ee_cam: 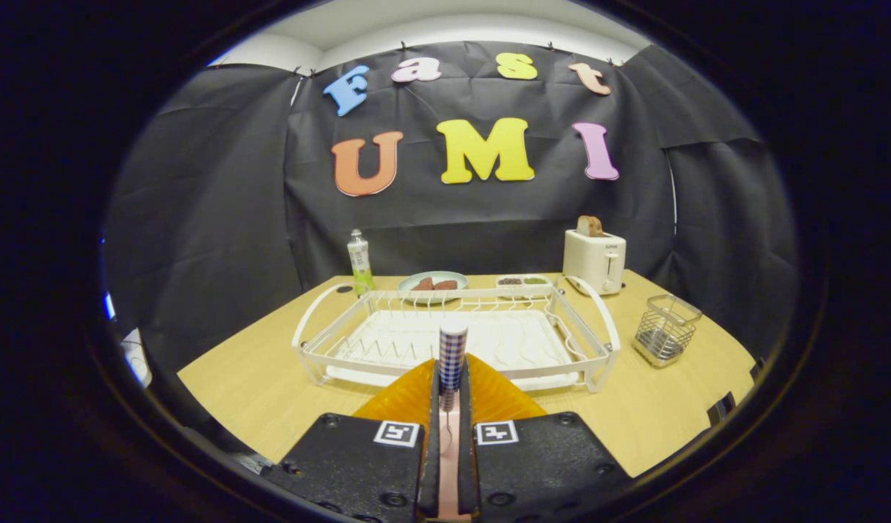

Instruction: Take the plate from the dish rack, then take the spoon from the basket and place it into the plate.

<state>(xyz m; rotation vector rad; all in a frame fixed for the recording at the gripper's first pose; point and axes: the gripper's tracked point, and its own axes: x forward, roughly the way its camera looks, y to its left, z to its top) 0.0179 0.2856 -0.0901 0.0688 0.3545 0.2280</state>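
Seen along the gripper (450, 407): fingers (432, 407) drawn close together, clamped from both sides on a spoon (452, 356) by its blue-and-white checked handle, which stands upright between the tips and rises just above them. Spoon's bowl end not discernible, hidden low between the fingers. Directly beneath the fingers and spreading to either side, an orange ribbed plate (409, 396), lying on the table (264, 392) just short of the rack (460, 334). Just ahead of the fingers, that white wire rack on its white tray, slots bare, curved handles at both ends. Beyond the rack and right of the fingers, a wire basket (665, 328), well apart from the spoon and standing near the table's edge. Farther off, past the rack's back rail, a pale dish (432, 283) carrying brownish pieces, and beside it a small white two-part tray (522, 281) of dark and green bits. Left of the dish, a clear bottle (359, 261) with a green label, upright. Right of the small tray, a cream toaster (594, 258) with a slice of bread (589, 225) poking from the top slot. Black cloth wall behind everything. Whether the spoon touches the plate cannot be told from this angle.
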